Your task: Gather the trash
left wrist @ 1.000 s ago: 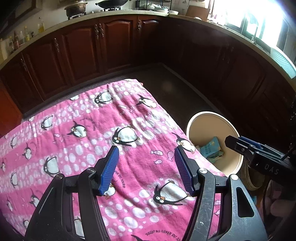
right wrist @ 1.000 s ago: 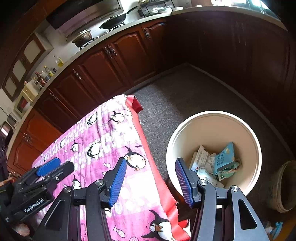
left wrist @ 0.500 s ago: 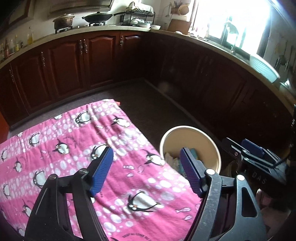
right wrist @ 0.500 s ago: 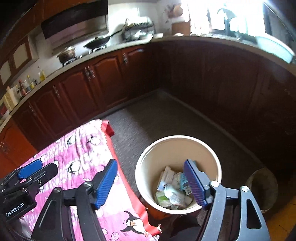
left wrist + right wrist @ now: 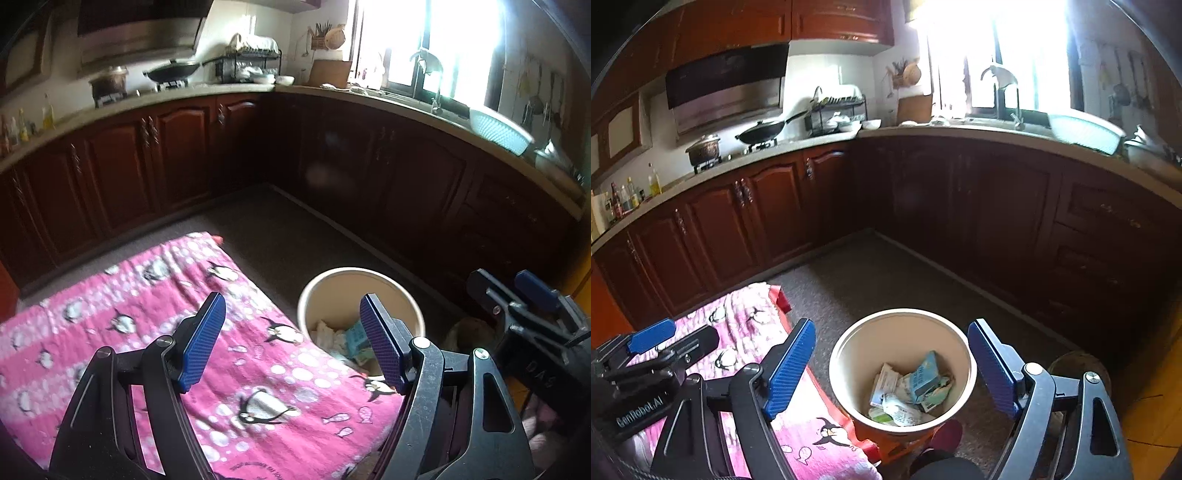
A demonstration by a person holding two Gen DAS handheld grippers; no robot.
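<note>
Your right gripper (image 5: pixel 892 365) is opening, empty, above the trash (image 5: pixel 908 391) in the bin (image 5: pixel 849 350); your left gripper (image 5: pixel 291 341) gapes empty too.

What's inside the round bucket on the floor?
The bucket holds crumpled trash: a blue-green carton, white wrappers and paper. Whatever lies under that pile, at the bottom, is covered and cannot be seen.

Left finger pad (image 5: pixel 382 347) hides part of the trash (image 5: pixel 338 338) in the bin (image 5: pixel 325 280); window glare washes out the sink tap (image 5: pixel 999 79); penguin cloth (image 5: pixel 155 280) motion-blurred
</note>
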